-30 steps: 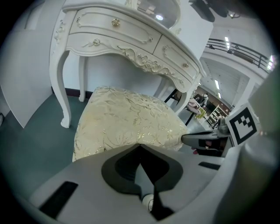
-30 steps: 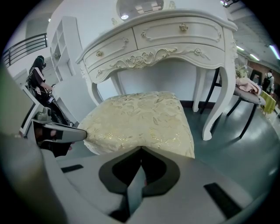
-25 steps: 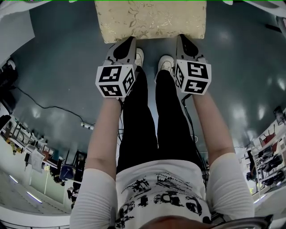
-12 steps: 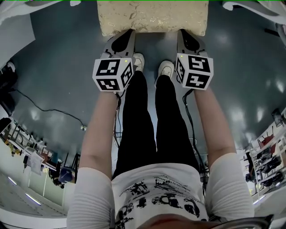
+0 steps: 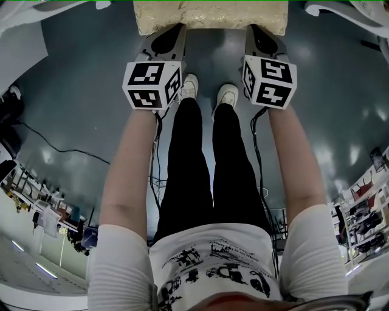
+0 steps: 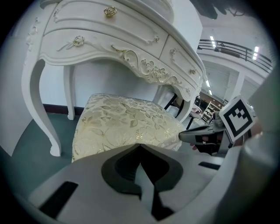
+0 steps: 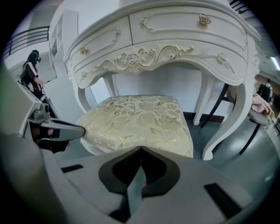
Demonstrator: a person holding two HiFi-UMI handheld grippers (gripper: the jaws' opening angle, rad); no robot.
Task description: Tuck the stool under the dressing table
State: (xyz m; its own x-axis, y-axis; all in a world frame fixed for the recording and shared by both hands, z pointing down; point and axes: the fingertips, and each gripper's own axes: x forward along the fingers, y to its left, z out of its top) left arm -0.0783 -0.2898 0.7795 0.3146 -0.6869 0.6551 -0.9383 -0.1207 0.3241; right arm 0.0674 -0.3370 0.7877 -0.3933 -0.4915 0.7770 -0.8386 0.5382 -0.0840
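Note:
The stool, with a cream and gold floral cushion, lies at the top edge of the head view. My left gripper and right gripper rest against its near edge, one at each corner. Both are shut with nothing between the jaws. In the left gripper view the stool cushion sits partly under the white carved dressing table, just past my left gripper. The right gripper view has the stool below the dressing table's drawers, beyond my right gripper.
White curved table legs stand on either side of the stool. The person's shoes are on the grey floor behind the grippers. A cable trails at the left. A dark chair stands to the table's right.
The stool has slid away toward the top of the head view. Both grippers have moved forward with it and the arms have stretched out.

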